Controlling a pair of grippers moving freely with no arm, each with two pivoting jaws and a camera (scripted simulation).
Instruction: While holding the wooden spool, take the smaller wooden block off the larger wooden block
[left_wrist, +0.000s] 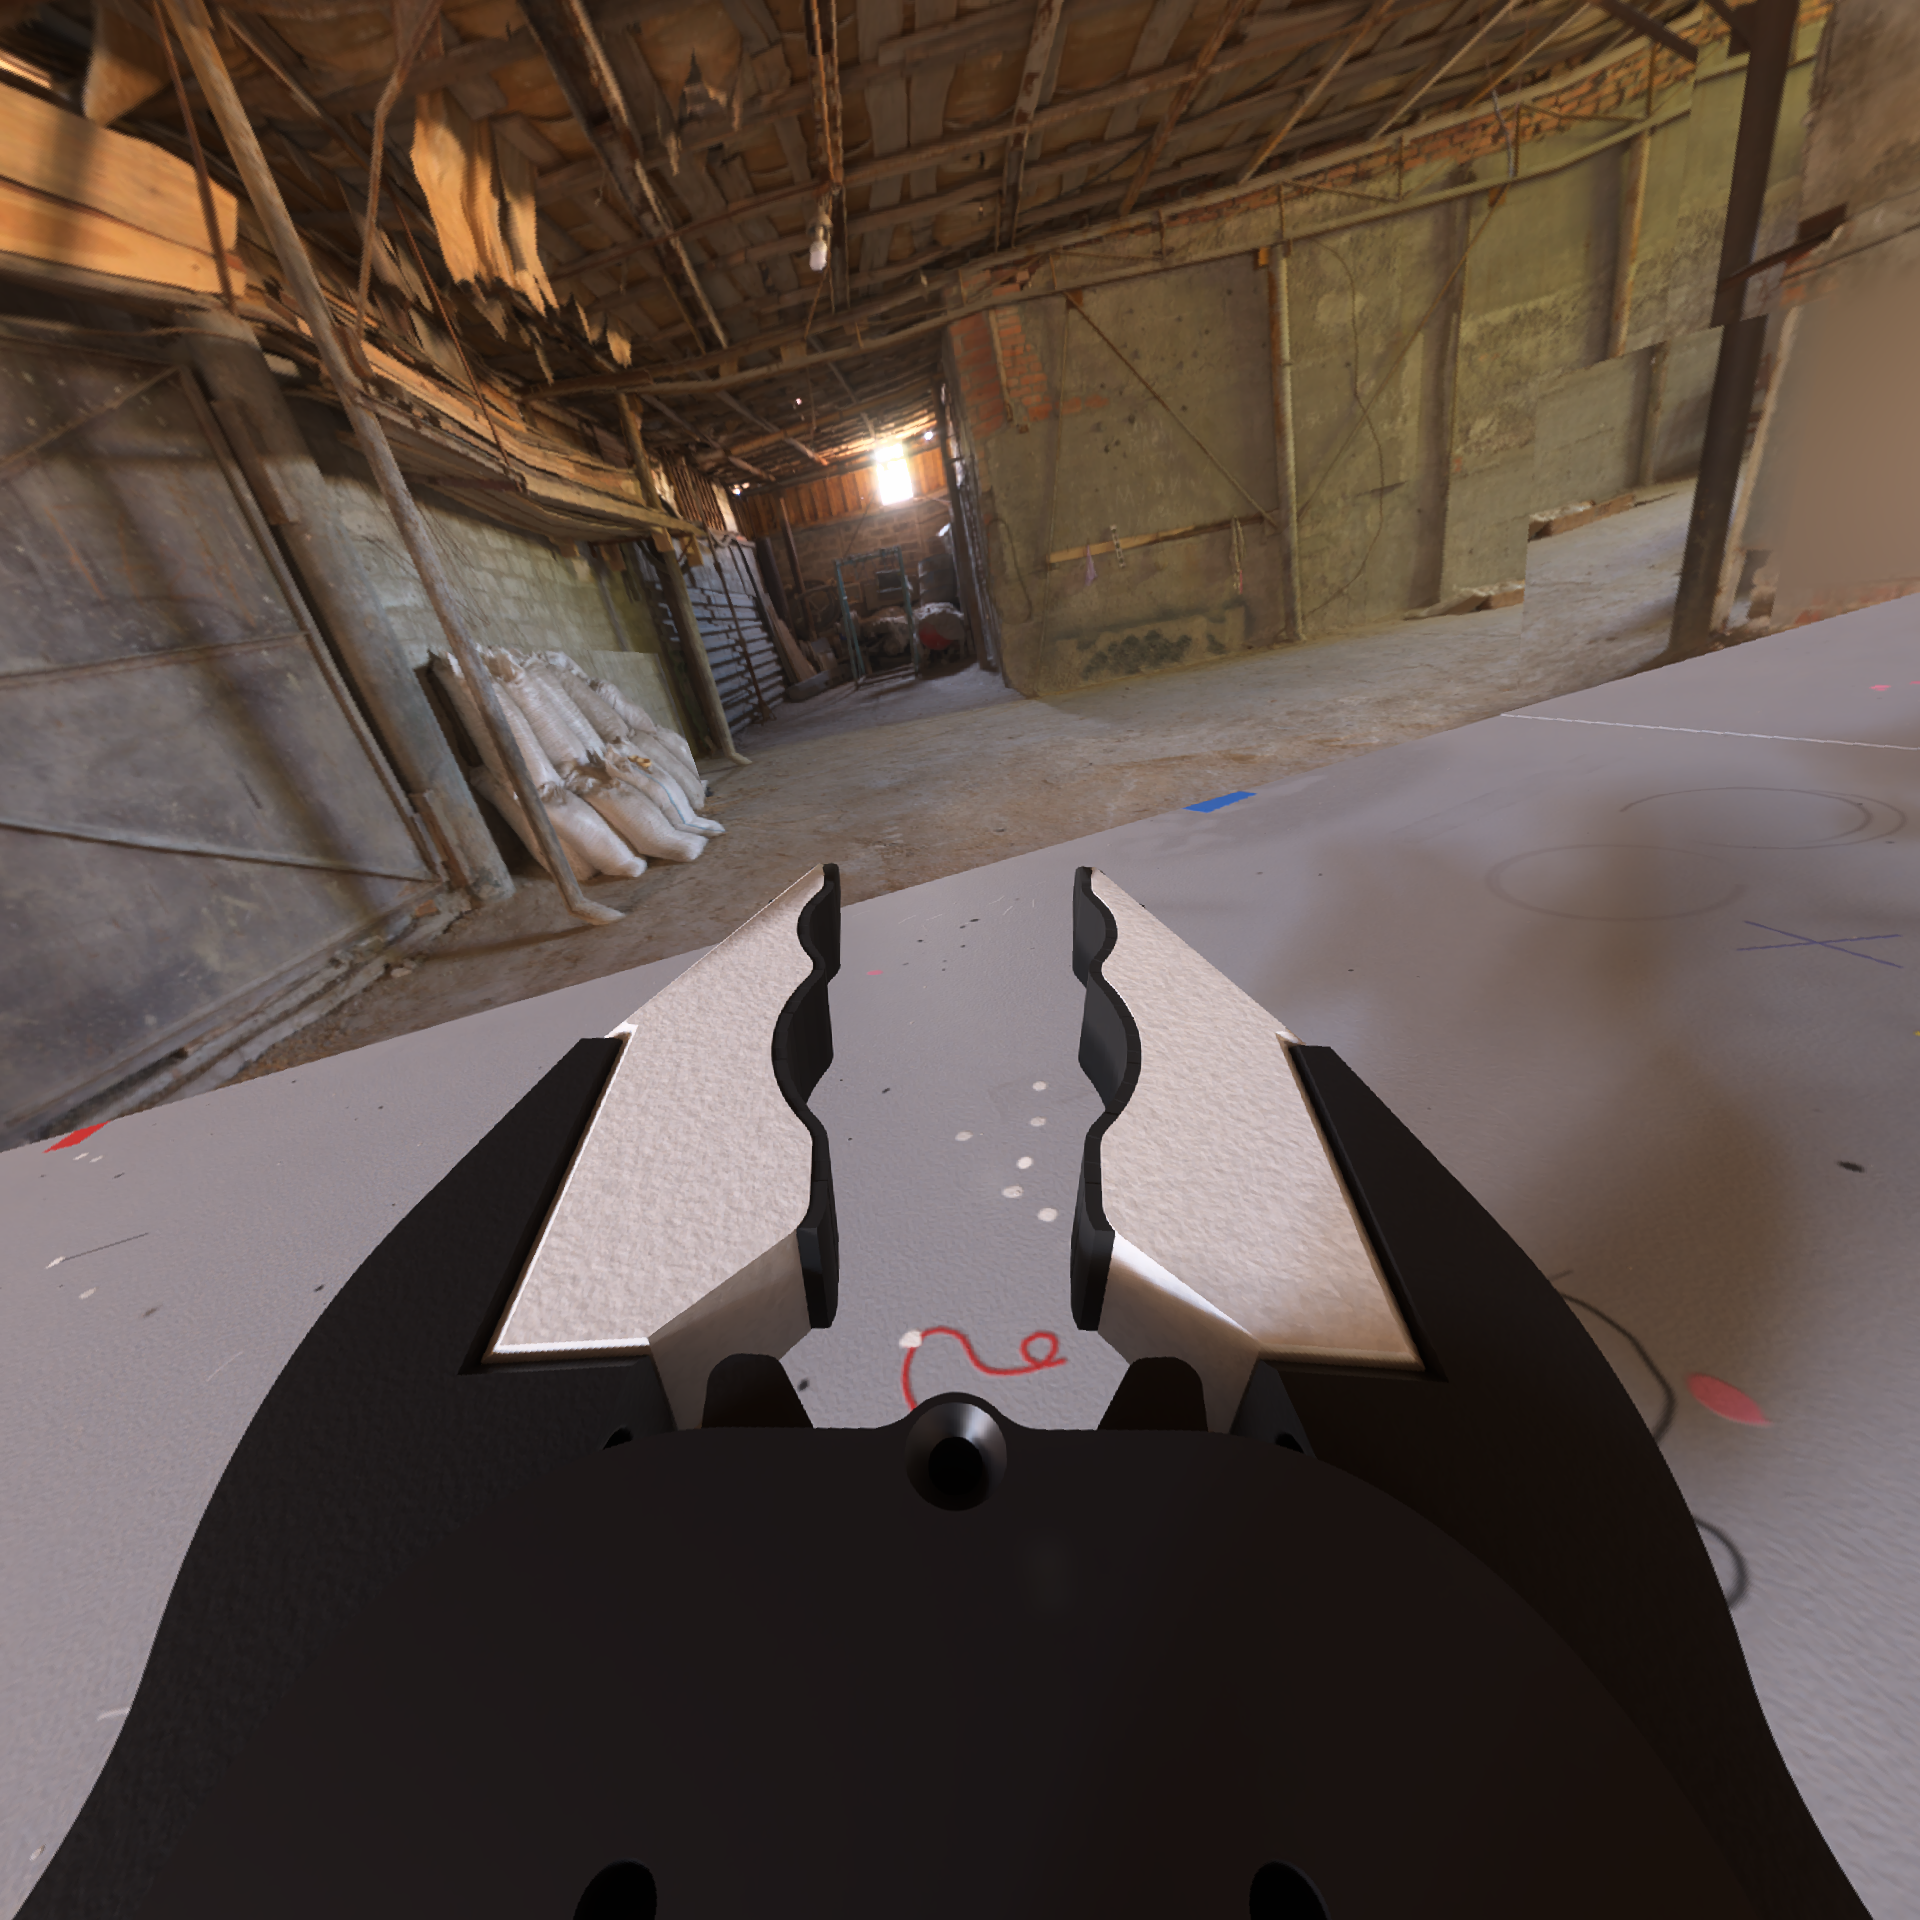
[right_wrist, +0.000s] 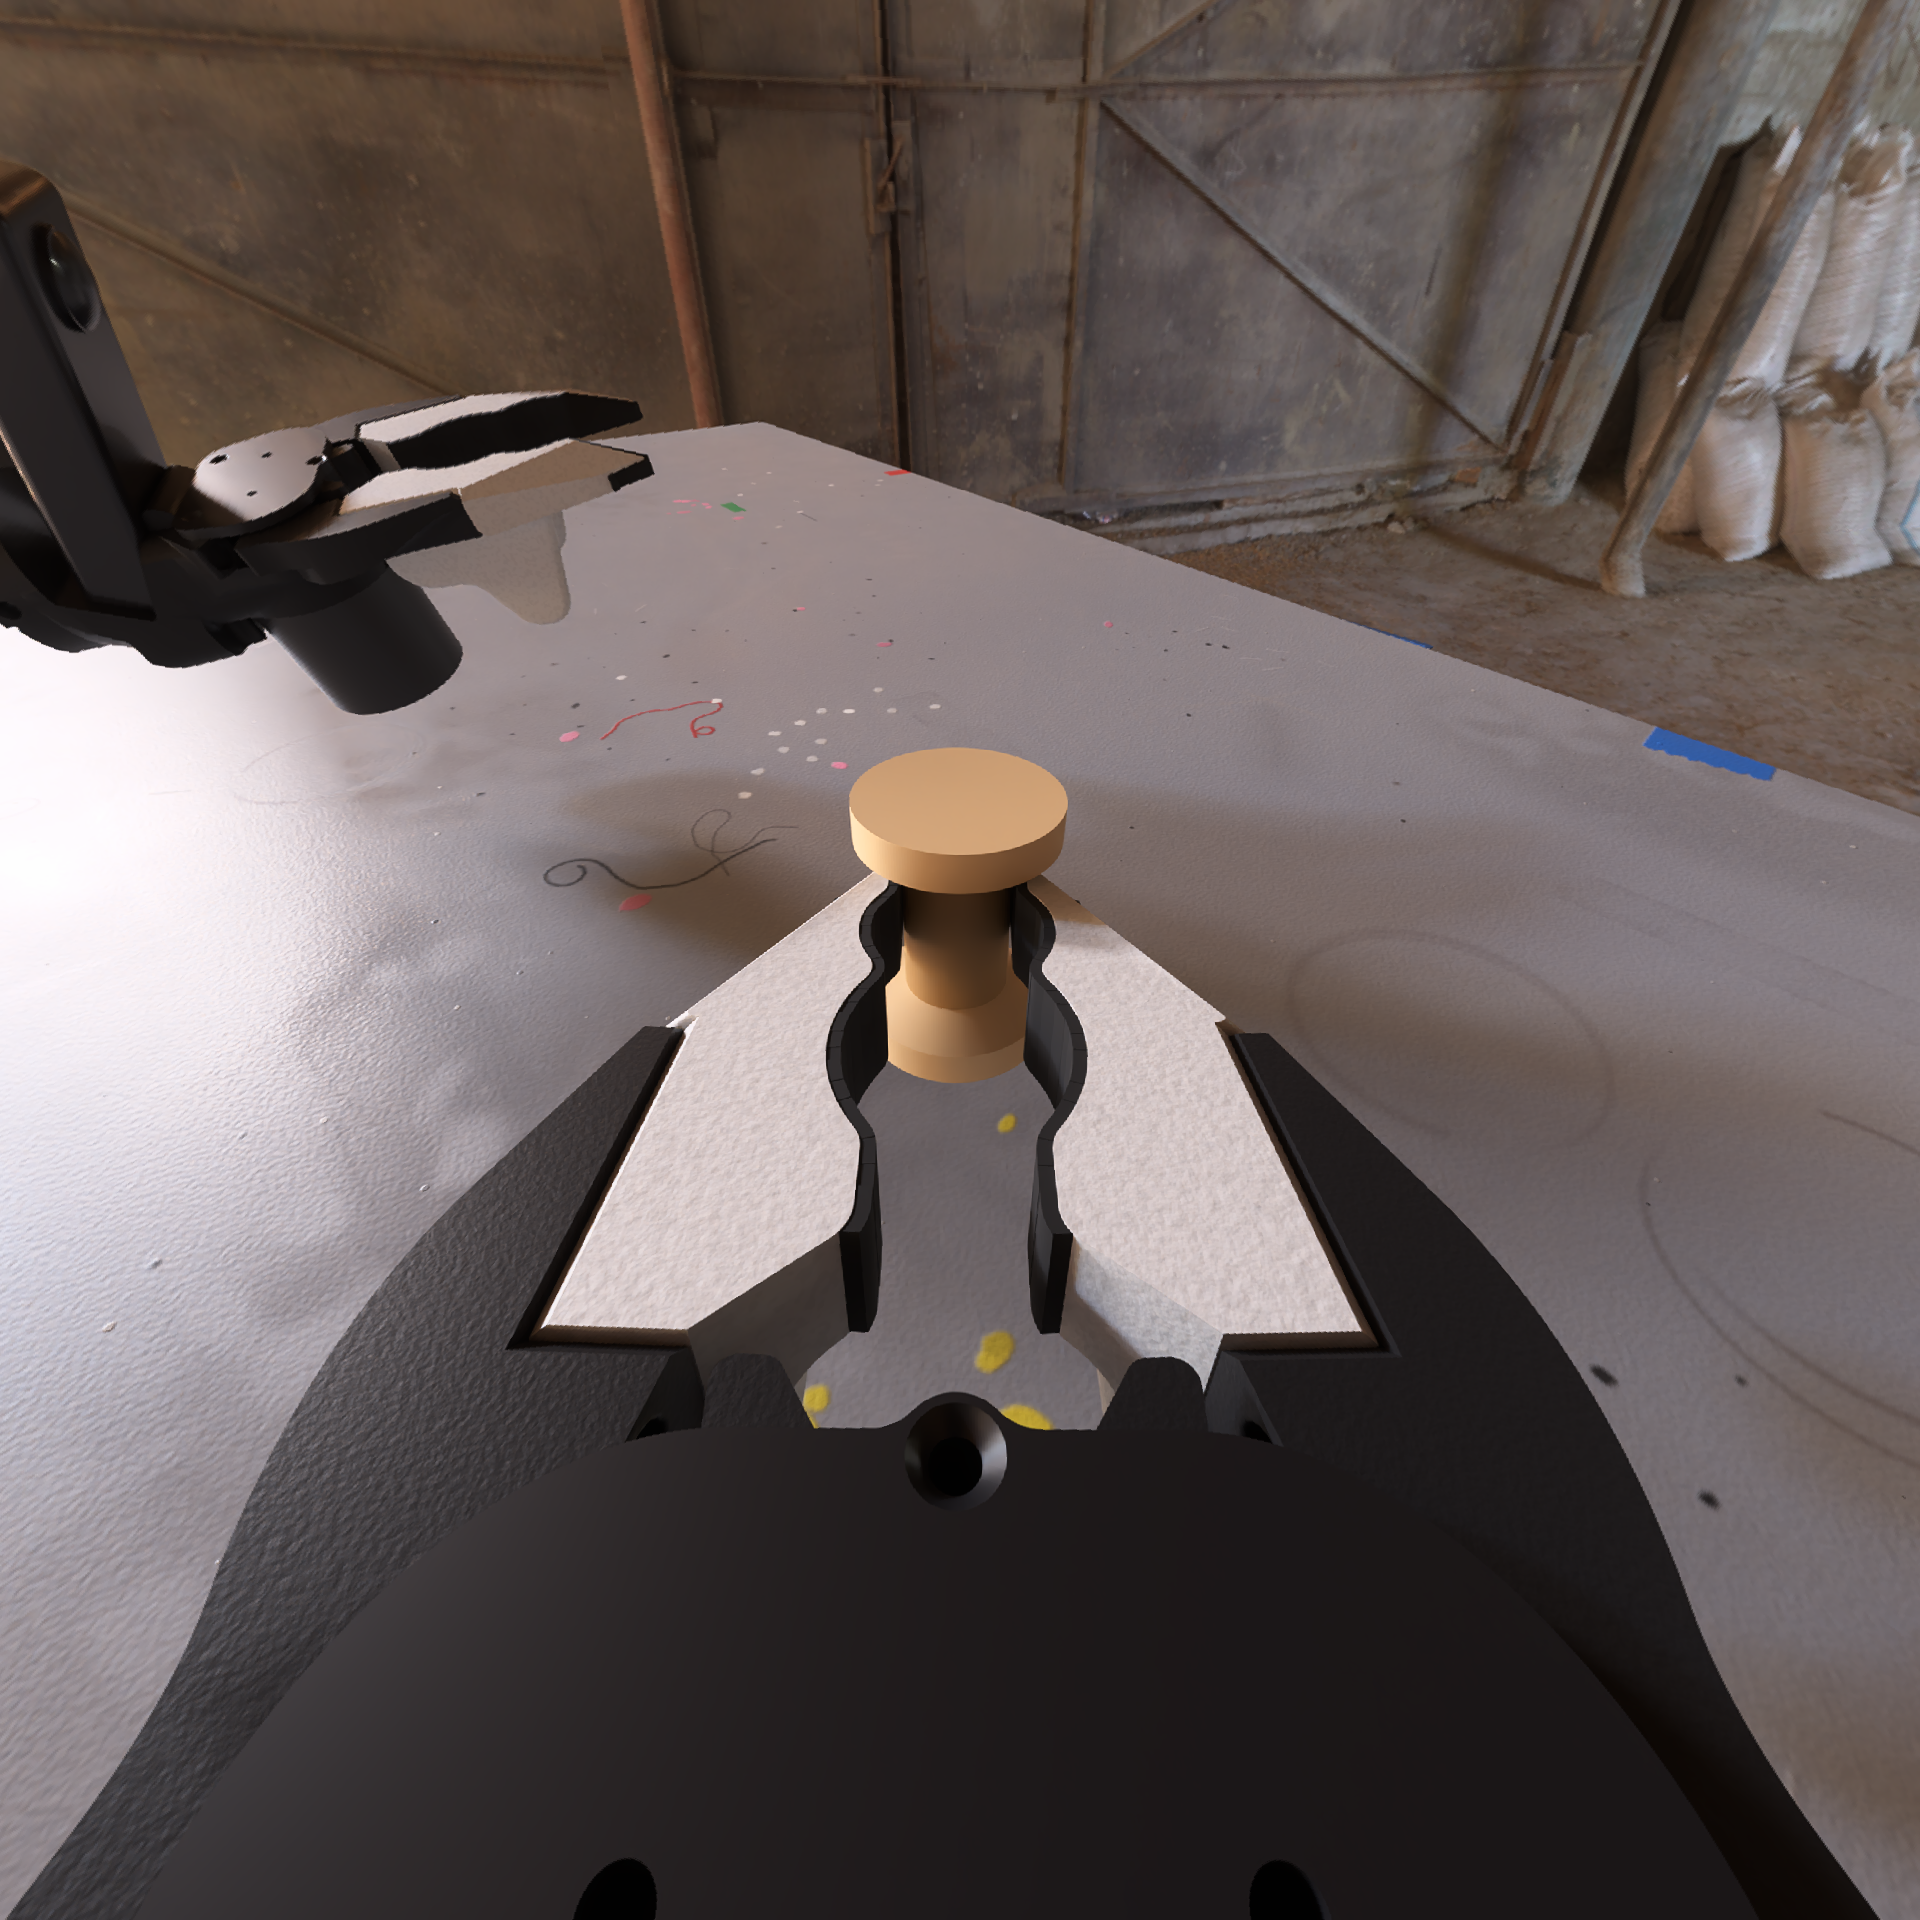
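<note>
In the right wrist view my right gripper (right_wrist: 958, 914) is shut on the narrow stem of a light wooden spool (right_wrist: 958, 821), which stands upright, its round top flange above the fingertips and its lower flange between the fingers. My left gripper (left_wrist: 956, 883) is open and empty above the grey table (left_wrist: 1455, 1039). It also shows in the right wrist view (right_wrist: 623, 447) at the upper left, held above the table. Neither wooden block shows in either view.
The grey table (right_wrist: 312, 1039) bears paint specks, scribbles and faint circles. Its far edge runs diagonally, with blue tape (right_wrist: 1709, 756) near it. Beyond lie a dirt floor, metal walls and stacked white sacks (left_wrist: 603, 769).
</note>
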